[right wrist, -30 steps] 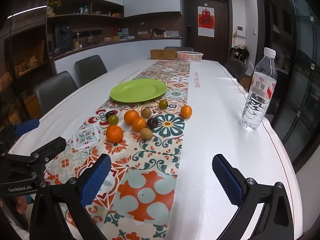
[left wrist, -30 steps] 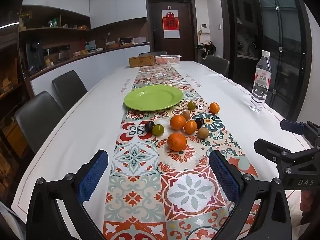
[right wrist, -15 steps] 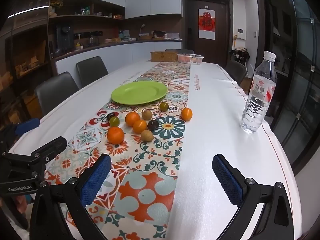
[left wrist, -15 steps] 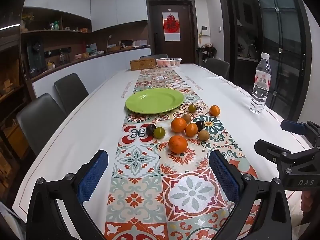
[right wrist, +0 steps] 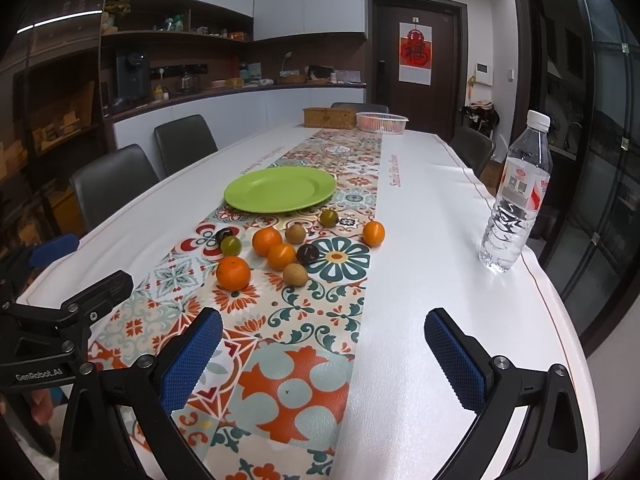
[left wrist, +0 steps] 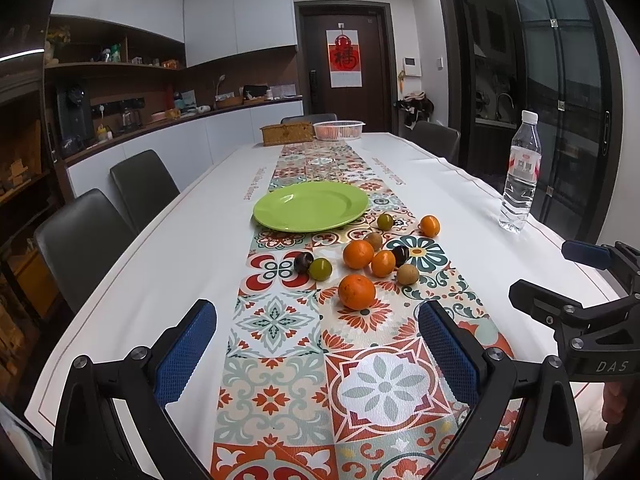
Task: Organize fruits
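An empty green plate (left wrist: 311, 206) (right wrist: 280, 189) sits on the patterned table runner. Just in front of it lie several small fruits: oranges such as the nearest one (left wrist: 356, 291) (right wrist: 233, 273), green ones (left wrist: 320, 269), dark ones (left wrist: 303, 261) and brown ones (left wrist: 407, 274). My left gripper (left wrist: 316, 348) is open and empty, above the runner short of the fruits. My right gripper (right wrist: 323, 356) is open and empty, at the runner's right edge near the table's front. Each gripper shows at the side of the other's view.
A water bottle (left wrist: 520, 174) (right wrist: 516, 194) stands near the table's right edge. A wicker box (left wrist: 286, 133) and a white basket (left wrist: 338, 129) are at the far end. Dark chairs (left wrist: 86, 236) line the left side, more at the far right.
Both views have tilted up and lifted slightly, so the fruits and plate sit lower in frame. The jaws stay open and nothing on the table has moved.
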Demonstrator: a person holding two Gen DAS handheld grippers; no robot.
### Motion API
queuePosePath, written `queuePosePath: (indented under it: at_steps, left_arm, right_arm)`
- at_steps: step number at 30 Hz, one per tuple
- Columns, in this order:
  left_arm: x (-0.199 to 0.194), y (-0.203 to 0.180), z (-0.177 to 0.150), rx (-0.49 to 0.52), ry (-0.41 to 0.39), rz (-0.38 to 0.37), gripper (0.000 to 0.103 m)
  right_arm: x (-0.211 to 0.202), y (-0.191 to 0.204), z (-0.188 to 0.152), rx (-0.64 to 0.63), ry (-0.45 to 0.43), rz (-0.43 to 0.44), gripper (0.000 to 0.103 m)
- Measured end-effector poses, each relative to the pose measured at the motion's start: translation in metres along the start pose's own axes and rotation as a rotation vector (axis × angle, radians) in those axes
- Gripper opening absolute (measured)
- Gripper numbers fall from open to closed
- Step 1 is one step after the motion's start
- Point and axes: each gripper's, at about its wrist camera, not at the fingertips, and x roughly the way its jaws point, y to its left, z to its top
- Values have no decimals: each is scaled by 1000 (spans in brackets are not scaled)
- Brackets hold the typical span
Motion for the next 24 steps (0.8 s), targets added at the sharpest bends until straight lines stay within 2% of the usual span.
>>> queuePosePath:
  at_steps: [24]
  left_arm:
    - [-6,-1,2,-2,-19,-1,103]
  right_arm:
    - [-8,4,2,-11,-20,-1,102]
